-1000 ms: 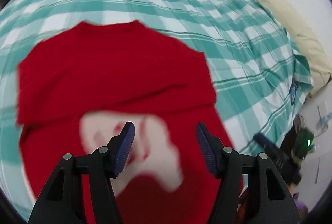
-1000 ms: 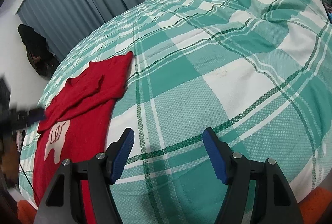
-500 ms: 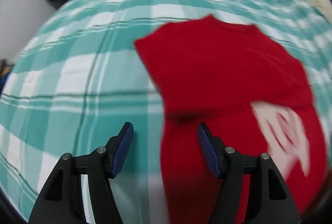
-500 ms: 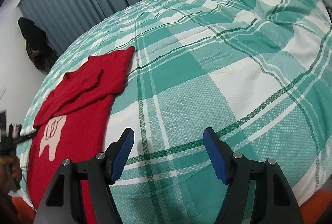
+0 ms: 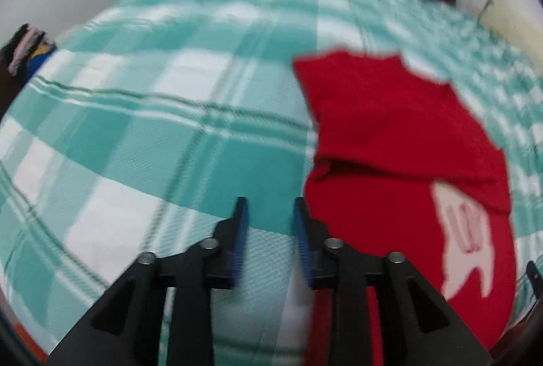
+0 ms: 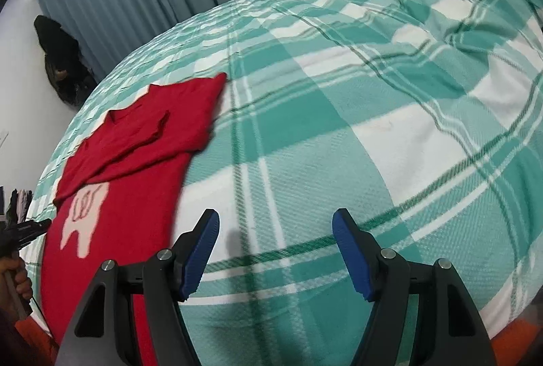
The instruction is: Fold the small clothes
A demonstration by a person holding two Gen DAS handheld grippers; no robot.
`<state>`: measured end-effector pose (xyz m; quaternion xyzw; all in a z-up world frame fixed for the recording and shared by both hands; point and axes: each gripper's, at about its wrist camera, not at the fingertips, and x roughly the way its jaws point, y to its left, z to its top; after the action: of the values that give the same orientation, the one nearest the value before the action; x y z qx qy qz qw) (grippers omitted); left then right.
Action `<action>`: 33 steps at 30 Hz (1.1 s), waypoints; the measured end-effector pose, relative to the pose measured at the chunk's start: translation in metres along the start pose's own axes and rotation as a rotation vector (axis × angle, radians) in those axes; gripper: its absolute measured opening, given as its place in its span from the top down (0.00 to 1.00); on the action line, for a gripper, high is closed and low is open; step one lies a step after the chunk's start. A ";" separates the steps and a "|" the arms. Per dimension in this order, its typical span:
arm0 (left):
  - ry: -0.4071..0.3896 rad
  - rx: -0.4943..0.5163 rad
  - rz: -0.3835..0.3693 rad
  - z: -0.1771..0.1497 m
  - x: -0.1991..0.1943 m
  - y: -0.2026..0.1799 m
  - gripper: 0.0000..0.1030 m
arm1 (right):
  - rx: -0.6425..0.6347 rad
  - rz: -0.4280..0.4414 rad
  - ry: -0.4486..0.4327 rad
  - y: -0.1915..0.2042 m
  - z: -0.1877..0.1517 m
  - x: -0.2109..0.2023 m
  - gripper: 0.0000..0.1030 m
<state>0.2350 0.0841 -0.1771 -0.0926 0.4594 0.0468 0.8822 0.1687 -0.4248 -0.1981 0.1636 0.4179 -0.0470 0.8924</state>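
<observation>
Red shirt (image 5: 400,142) lies just right of left tool (image 5: 268,213) — jaws narrow, opening, empty. Right tool (image 6: 275,230) wide open, empty, farther off — long axis runs away up the bed (image 6: 373,94).

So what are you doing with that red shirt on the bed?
Someone is folding a small red knit shirt with a white tooth picture on a green-and-white checked bedspread, holding tongs in each hand. One sleeve is already folded across the chest. The left tongs, beside the shirt's edge, are opening with nothing between them. The right tongs hang open over bare bedspread.
</observation>
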 end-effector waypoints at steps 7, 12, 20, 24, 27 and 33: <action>-0.111 0.186 -0.172 0.052 -0.003 -0.066 0.71 | -0.231 0.218 -0.012 0.100 0.084 0.011 0.37; 0.063 0.167 -0.112 0.054 0.064 -0.068 0.85 | -0.322 0.376 0.088 0.177 0.124 0.079 0.47; 0.135 0.026 -0.136 0.048 0.063 -0.028 0.81 | -0.390 0.232 0.331 0.186 0.083 0.152 0.53; 0.012 0.065 -0.131 0.028 0.007 -0.030 0.31 | -0.441 0.280 0.237 0.183 0.077 0.090 0.47; 0.004 0.119 -0.172 -0.005 -0.019 -0.039 0.30 | -0.482 0.308 0.234 0.177 0.044 0.047 0.45; 0.050 0.237 -0.137 -0.088 -0.041 -0.050 0.25 | -0.492 0.244 0.232 0.141 -0.049 -0.011 0.44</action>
<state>0.1491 0.0169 -0.1870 -0.0198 0.4764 -0.0704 0.8762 0.1568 -0.2763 -0.1837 -0.0044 0.4932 0.1823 0.8506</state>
